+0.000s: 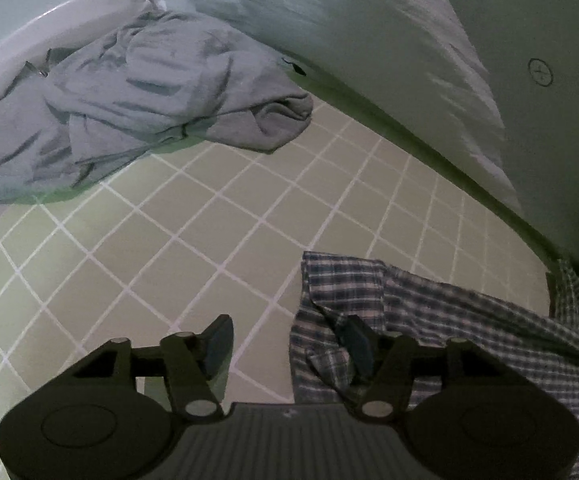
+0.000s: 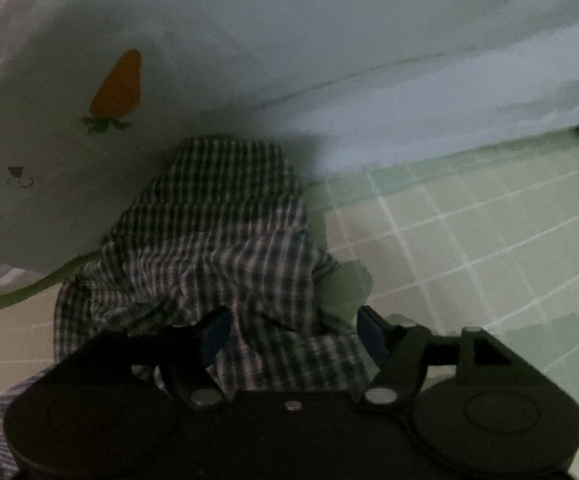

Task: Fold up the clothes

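Green checked sheet (image 1: 217, 240), both tools wide, left tool (image 1: 285, 346), right tool (image 2: 293, 334) over plaid shirt (image 2: 209, 240)

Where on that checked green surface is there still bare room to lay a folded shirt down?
The widest bare stretch of the green grid sheet lies between the grey garment and the plaid shirt. More shows right of the shirt in the right wrist view. It is crowded along the white bedding, which both garments touch.

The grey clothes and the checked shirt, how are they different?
The grey garment is one plain colour; the checked shirt has dark and pale crossing lines. The grey one lies far from the left gripper, bunched near the white bedding; the checked one lies right at the open jaws. Both are crumpled, unfolded, on the green grid sheet.
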